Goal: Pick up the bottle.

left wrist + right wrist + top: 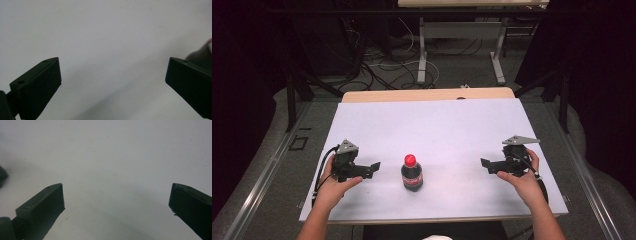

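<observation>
A small dark cola bottle [412,175] with a red cap stands upright on the white table [432,125], near its front middle. My left gripper [373,169] rests on the table to the bottom's left, jaws pointing toward it, a short gap away. Seen from the left gripper view, the left gripper [113,80] is open with bare table between the jaws, and the bottle's edge [203,53] peeks in at the right. My right gripper [485,164] sits farther off on the bottle's right side. The right gripper [117,202] is open too, nothing between its jaws.
Beyond the white sheet a strip of wooden tabletop [427,94] shows at the far edge. Cables [382,70] lie on the floor behind, near white desk legs [422,55]. Dark frame posts [291,95] stand at both sides of the table.
</observation>
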`<state>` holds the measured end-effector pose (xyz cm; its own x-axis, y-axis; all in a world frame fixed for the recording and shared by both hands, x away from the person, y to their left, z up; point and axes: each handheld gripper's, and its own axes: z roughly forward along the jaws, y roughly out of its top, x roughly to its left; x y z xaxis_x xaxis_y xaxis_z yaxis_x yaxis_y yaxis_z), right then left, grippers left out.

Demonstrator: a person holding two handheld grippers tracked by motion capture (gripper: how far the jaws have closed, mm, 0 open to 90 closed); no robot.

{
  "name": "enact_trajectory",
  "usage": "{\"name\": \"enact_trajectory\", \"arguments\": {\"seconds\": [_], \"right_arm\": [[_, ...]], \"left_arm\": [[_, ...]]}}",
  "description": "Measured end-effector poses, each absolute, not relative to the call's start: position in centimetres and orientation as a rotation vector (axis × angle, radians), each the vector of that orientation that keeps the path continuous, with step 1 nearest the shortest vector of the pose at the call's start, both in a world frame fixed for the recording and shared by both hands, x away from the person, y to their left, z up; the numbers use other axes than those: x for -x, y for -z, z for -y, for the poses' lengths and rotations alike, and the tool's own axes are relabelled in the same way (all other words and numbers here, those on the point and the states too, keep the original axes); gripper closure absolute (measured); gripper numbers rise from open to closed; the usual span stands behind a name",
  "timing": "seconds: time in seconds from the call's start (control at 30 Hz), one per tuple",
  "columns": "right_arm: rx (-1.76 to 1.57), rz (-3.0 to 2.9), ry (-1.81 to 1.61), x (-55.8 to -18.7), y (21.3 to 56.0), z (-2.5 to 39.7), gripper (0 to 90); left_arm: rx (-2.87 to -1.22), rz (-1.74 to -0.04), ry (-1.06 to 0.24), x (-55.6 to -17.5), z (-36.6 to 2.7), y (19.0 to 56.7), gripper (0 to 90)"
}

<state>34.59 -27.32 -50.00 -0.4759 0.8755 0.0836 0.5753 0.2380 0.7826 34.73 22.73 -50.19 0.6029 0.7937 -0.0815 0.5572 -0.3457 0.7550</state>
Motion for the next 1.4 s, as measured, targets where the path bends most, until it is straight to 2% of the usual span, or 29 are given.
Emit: {"name": "enact_trajectory", "arguments": {"seconds": [0.2, 0.5, 0.67, 0.8, 1.13, 1.27, 1.4], "right_arm": [[-1.237, -2.215, -1.085, -32.7, 47.8, 26.3, 0.0], [-1.154, -2.263, -1.132, -31.7, 47.3, 25.1, 0.0], [-1.137, -2.252, -1.141, -31.6, 47.3, 24.8, 0.3], [-1.140, -2.253, -1.145, -31.6, 47.3, 24.7, 1.8], [-1.137, -2.263, -1.155, -31.8, 47.5, 24.4, 2.9], [-1.139, -2.261, -1.159, -31.8, 47.5, 24.3, 3.2], [-1.148, -2.264, -1.164, -31.7, 47.4, 24.1, 4.4]], "left_arm": [[-2.049, -0.942, -0.314, -33.4, -21.8, 48.8, 1.9], [-2.072, -0.752, -0.230, -31.5, -19.0, 47.0, 5.2], [-2.068, -0.716, -0.190, -31.1, -16.3, 47.9, 5.7], [-2.094, -0.720, -0.154, -31.3, -14.3, 49.4, 11.4], [-2.098, -0.677, -0.200, -32.2, -12.0, 51.0, 17.1], [-2.103, -0.654, -0.271, -31.9, -11.7, 51.2, 28.5], [-2.099, -0.654, -0.286, -31.7, -11.6, 51.2, 29.3]]}}
